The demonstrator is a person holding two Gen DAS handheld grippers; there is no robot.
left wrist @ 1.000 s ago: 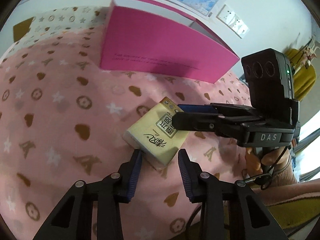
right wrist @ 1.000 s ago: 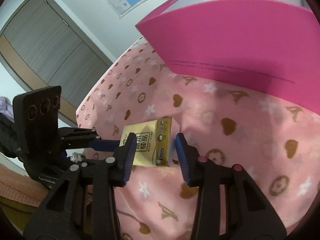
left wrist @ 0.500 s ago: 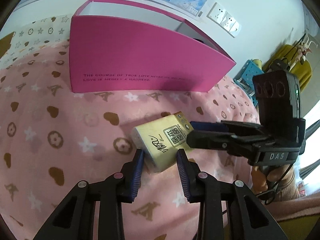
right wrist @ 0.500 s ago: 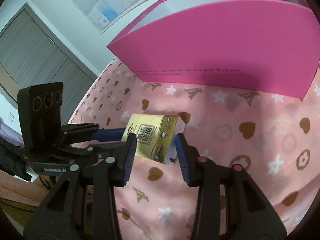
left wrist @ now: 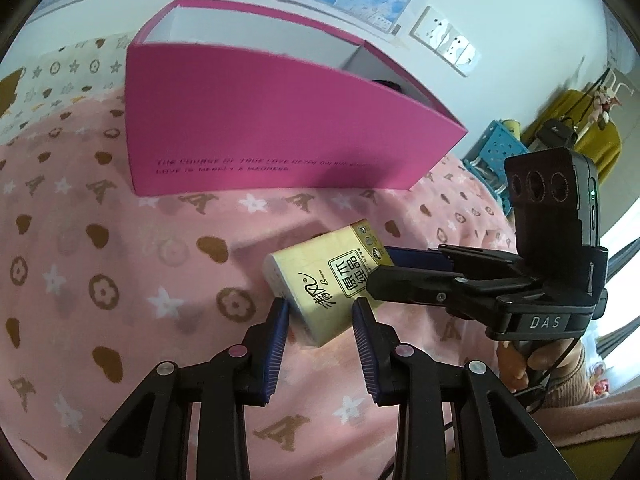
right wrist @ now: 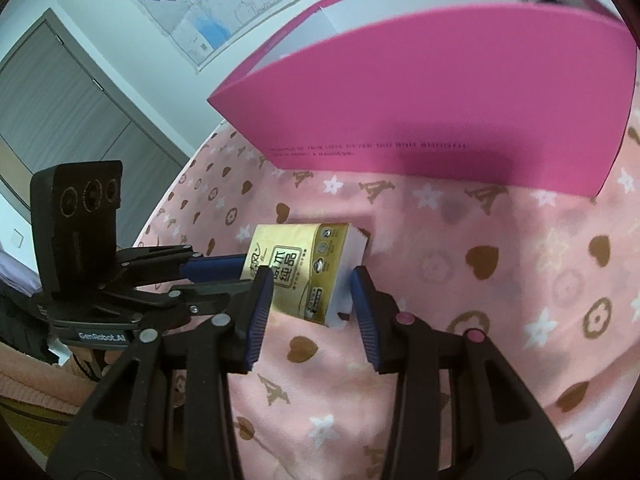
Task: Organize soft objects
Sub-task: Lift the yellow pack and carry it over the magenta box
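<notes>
While both grippers hold the yellow tissue pack (left wrist: 326, 284) between them, the step in hand looks like the carry toward the pink box (left wrist: 256, 128), which stands open-topped just behind on the blanket (left wrist: 100, 240). The left gripper (left wrist: 320, 312) has its blue ribbed pads on the near corner of the pack, and the right gripper (right wrist: 312, 288) clamps the other end, so each is closed on the pack and not fully shut. The pack seems lifted a little above the blanket, with a shadow under it, though I cannot tell whether one edge touches the cloth. It is well short of the box and lower than the box rim. I think the next move calls for raising the pack higher than the front wall, bringing it over the opening, and then loosening both grips together, so that it drops flat inside. The pack is a soft rectangular block in thin glossy plastic film with printed characters, and it will probably give under pressure, so a light squeeze is enough. The box is stiff smooth cardboard, pink outside and white inside, with a line of small text on its front. The blanket is fleecy pink with brown hearts, stars and flowers.
</notes>
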